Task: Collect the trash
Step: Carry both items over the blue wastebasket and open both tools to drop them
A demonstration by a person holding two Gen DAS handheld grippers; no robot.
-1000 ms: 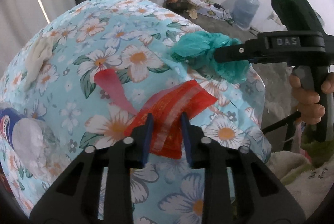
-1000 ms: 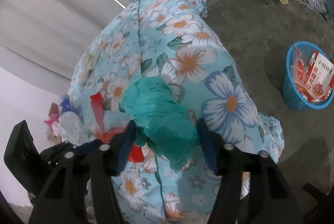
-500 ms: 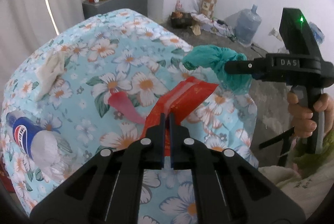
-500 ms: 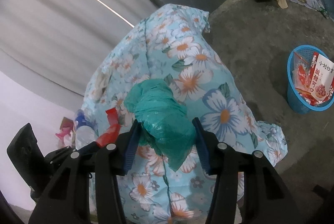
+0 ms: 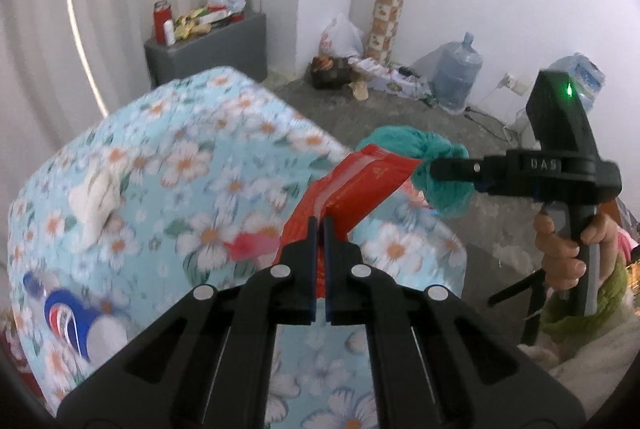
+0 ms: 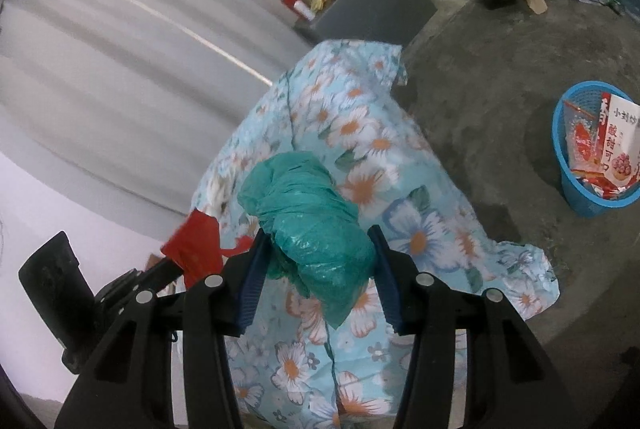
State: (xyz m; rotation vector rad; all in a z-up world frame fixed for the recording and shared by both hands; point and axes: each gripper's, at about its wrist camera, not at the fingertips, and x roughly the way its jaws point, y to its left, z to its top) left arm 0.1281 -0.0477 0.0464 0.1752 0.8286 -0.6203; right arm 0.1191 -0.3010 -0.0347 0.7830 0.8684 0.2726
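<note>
Left tongs [image 5: 319,229]: clenched on red wrapper [image 5: 352,185], thin, crinkly film, judged light and slippery, pinched by its lower edge. Right tongs [image 6: 316,253]: clamped on green plastic bag [image 6: 308,213], soft, crumpled, held mid-bulk. Both are held above flowered cloth [image 6: 360,133]; blue basket [image 6: 576,197] at three o'clock.

Soft, even daylight, fisheye edge warp w/ dark corners, slight motion blur.

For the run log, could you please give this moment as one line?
left tongs: shut on red wrapper | right tongs: shut on green bag | blue basket: on floor
</note>
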